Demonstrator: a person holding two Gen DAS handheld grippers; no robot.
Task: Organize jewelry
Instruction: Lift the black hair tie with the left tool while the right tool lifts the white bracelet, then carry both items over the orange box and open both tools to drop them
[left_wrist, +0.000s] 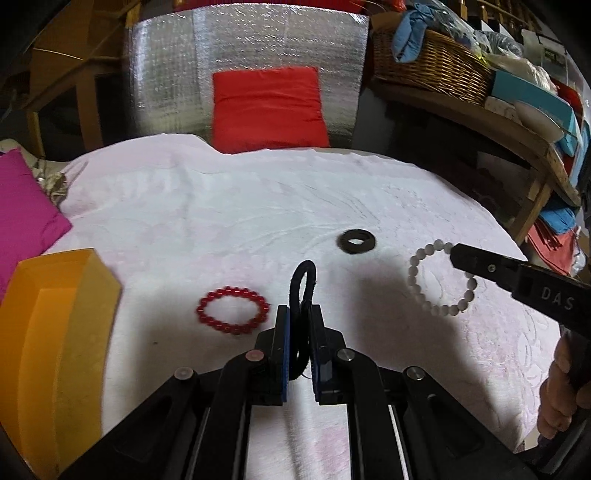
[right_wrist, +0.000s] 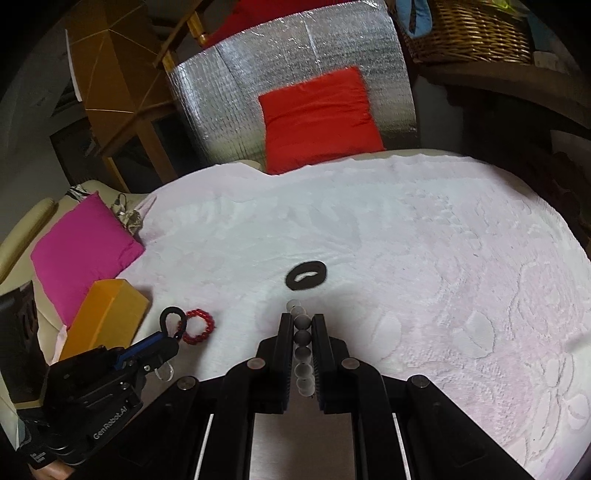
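1. Pinching a dark band (left_wrist: 303, 295), the left gripper (left_wrist: 298, 314) is hanging just right of the red bracelet (left_wrist: 232, 311).
2. The right gripper (right_wrist: 300, 332) is clamping the white bracelet (right_wrist: 302, 339); the orange box (left_wrist: 55, 332) is lying leftward, nearer the left gripper.

From my left wrist view I can read the pale letters "DAS" on the black plastic body of the right gripper (left_wrist: 458, 256). From my right wrist view, white lettering "GenRobot.AI" runs along the black housing of the left gripper (right_wrist: 173, 338). Nothing else is legible to me.
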